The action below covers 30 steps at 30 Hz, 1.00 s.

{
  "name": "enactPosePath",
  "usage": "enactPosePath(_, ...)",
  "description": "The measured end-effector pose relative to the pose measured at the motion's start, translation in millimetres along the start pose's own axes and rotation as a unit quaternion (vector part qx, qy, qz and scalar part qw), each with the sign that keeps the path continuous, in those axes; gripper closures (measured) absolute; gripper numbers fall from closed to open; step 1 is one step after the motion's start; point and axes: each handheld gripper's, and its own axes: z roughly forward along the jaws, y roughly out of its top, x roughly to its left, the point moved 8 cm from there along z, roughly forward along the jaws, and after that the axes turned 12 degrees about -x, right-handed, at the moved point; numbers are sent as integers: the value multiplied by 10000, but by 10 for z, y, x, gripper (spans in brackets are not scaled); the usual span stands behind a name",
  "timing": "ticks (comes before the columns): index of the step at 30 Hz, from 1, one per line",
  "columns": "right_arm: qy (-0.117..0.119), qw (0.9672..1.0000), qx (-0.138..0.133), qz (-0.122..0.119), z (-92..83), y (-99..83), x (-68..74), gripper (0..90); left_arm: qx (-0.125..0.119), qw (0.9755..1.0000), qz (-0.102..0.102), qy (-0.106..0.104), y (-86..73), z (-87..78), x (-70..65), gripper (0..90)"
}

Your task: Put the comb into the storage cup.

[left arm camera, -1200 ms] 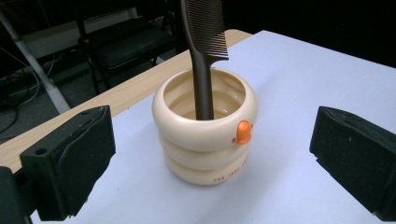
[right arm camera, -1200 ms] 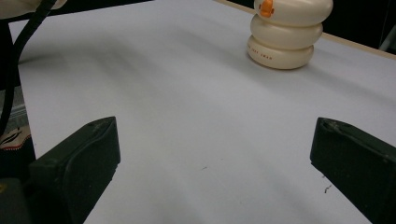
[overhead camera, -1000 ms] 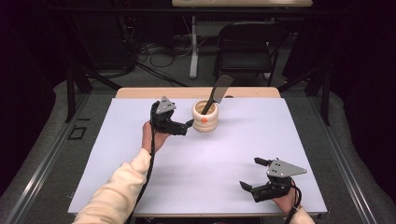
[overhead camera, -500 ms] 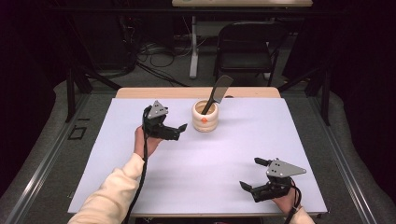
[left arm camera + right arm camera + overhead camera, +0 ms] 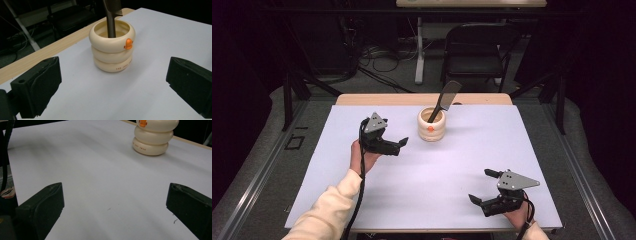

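Observation:
A cream ringed cup (image 5: 432,126) with an orange spot stands at the back middle of the white table (image 5: 437,170). A dark comb (image 5: 446,97) leans out of it to the right. My left gripper (image 5: 401,145) is held open just left of the cup, a short gap away, pointing at it. In the left gripper view the cup (image 5: 112,52) and comb (image 5: 111,20) sit ahead between the wide-apart jaws (image 5: 112,92). My right gripper (image 5: 479,186) rests open near the front right edge, empty. The right gripper view has the cup (image 5: 152,138) far off past the gripper (image 5: 115,212).
A wooden strip (image 5: 377,99) runs along the table's far edge. A black folding chair (image 5: 474,47) and floor cables (image 5: 377,55) lie behind the table. Wide bare tabletop spreads between the two grippers.
My left gripper has drawn back from the cup, toward the person and slightly left. The right gripper has stayed put.

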Motion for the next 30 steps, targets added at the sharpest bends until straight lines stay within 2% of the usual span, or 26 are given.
enactPosePath(16,-9,10000,3,10,0,-5,-4,9,7,9998,-33,209,-161,-325,74,0)
enactPosePath(30,-14,10000,28,13,7,-11,-3,9,39,9995,-80,306,-256,-492,85,0)
